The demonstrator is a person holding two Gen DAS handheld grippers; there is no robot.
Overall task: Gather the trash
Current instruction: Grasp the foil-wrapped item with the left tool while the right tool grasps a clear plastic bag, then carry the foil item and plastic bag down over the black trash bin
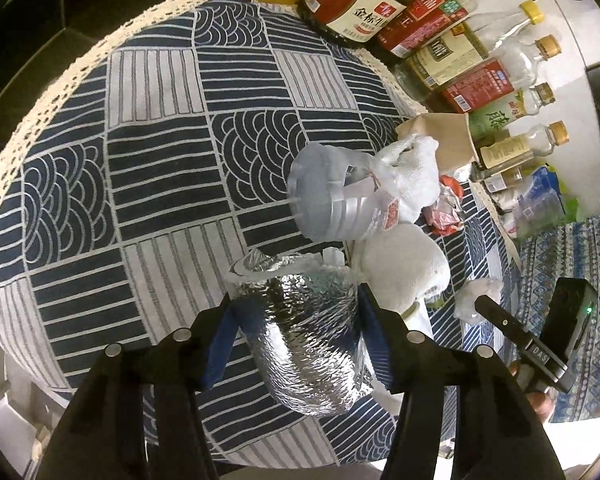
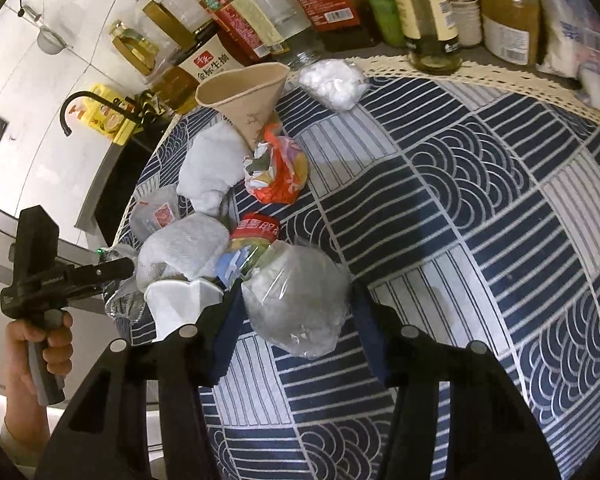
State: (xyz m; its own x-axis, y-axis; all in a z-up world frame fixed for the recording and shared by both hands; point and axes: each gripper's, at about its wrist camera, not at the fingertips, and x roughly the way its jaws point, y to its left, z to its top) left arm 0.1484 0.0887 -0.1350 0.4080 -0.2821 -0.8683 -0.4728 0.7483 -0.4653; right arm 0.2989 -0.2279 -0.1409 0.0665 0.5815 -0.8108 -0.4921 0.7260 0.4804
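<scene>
You work over a table covered with a navy-and-white cloth (image 1: pixel 148 168) printed in squares of stripes and wave scallops, edged with cream lace (image 2: pixel 500 80). Behind it runs a white wall with a row of bottles (image 1: pixel 452 48) (too crowded together to count surely) standing just off the lace. In the right view a black tap (image 2: pixel 80 108) curves over a dark sink at the far left.

Your left gripper (image 1: pixel 296 308) has its blue pads pressed on both sides of one crumpled foil cup (image 1: pixel 308 336), which stands tilted between them. Your right gripper (image 2: pixel 292 292) pinches one clear plastic bag (image 2: pixel 296 300) stuffed with white tissue; both pads touch its sides.

The rest of the trash sits in a heap near the cloth's edge, between the two grippers. In the right view you can count: one tan paper cone (image 2: pixel 248 100) lying on its side, one red-and-orange wrapper (image 2: pixel 278 176) just below it, two wads of white paper towel (image 2: pixel 208 168), one clear bag of white bits (image 2: pixel 334 82) near the lace, one white paper cup (image 2: pixel 180 304) touching your right gripper's left finger, and one red-labelled wrapper (image 2: pixel 258 230). In the left view one clear plastic cup (image 1: pixel 328 200) lies tipped over, beside the towels.
</scene>
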